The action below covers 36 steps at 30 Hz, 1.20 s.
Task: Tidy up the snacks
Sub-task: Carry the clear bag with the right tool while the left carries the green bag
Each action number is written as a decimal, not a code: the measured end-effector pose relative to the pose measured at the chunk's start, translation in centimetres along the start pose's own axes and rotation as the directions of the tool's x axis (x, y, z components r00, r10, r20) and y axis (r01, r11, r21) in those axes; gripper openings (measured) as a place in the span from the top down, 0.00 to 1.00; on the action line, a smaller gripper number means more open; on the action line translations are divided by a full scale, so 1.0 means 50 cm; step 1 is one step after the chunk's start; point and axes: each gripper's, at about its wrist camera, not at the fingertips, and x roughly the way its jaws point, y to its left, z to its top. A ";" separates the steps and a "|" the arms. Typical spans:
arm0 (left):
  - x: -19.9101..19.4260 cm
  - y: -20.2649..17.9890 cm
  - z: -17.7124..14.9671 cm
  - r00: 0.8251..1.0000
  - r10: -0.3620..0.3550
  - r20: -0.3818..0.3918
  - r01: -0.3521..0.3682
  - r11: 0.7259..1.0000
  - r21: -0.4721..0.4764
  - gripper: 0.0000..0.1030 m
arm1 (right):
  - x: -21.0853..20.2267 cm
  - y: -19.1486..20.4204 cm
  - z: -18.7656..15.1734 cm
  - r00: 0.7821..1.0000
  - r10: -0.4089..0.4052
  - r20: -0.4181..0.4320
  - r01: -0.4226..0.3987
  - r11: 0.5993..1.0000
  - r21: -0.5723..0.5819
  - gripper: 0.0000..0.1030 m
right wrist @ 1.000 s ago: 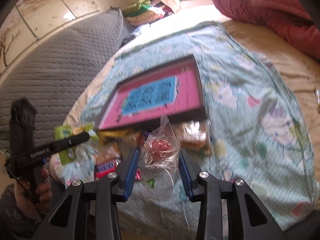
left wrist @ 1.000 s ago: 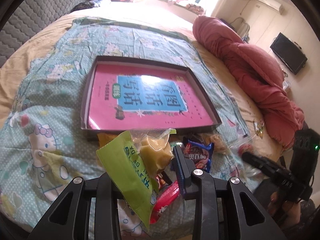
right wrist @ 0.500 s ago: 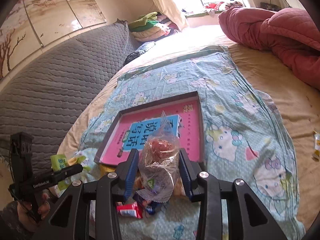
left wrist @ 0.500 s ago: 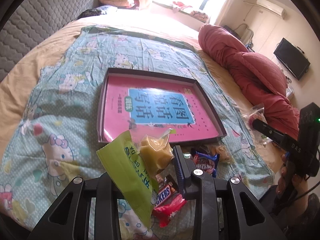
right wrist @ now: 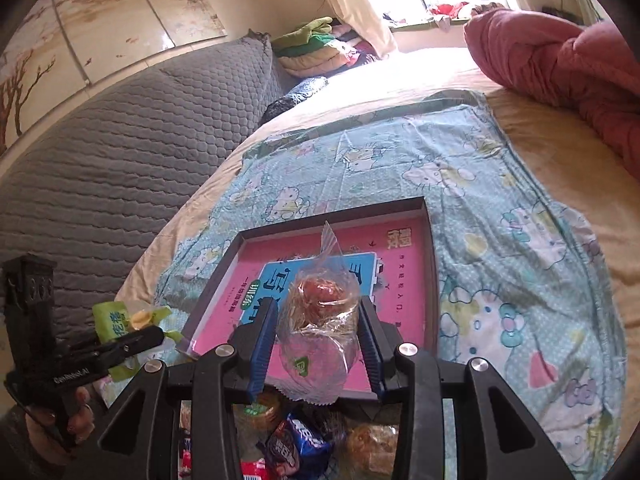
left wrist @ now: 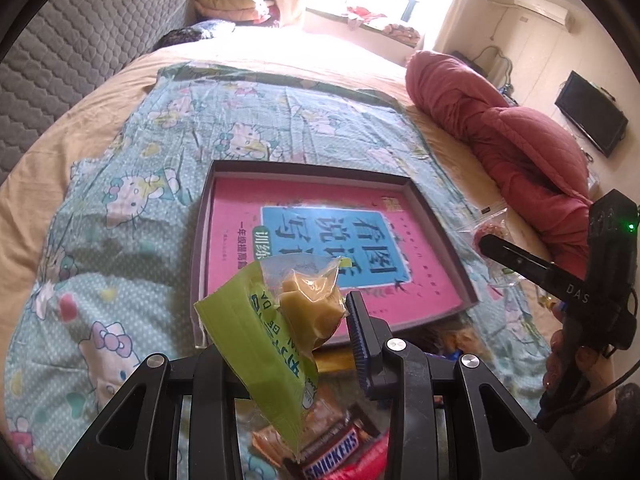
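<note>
gripping green snack packet [left wrist: 260,344], left gripper [left wrist: 316,336] stood clamped on it above near edge of tray [left wrist: 432,208]. right gripper [right wrist: 318,332] stood clamped on clear-wrapped pastry [right wrist: 320,312], also over tray's near edge. loose snacks lay below both grippers on patterned sheet [left wrist: 132,216]: snickers bar [left wrist: 332,456], oreo pack [right wrist: 296,444]. tray held pink book [left wrist: 320,232]. farther back: red quilt [left wrist: 520,140], grey headboard [right wrist: 120,152].

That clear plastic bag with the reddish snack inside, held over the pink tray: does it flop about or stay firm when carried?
The clear plastic bag with the reddish snack probably flops: its loose top sticks up crumpled. The film looks thin and likely slippery. The right gripper's fingers squeeze its sides, so the contents may crush.
</note>
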 end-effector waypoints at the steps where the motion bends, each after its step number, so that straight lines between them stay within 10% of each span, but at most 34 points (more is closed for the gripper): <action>1: 0.012 0.007 0.002 1.000 0.001 -0.006 -0.001 1.000 -0.009 0.66 | 0.013 -0.005 0.000 1.000 -0.013 -0.011 0.013 1.000 0.010 0.61; 36: 0.165 0.046 0.011 0.997 0.025 -0.071 -0.026 1.000 -0.006 0.66 | 0.127 -0.055 -0.044 0.982 -0.119 -0.149 0.126 0.991 0.045 0.55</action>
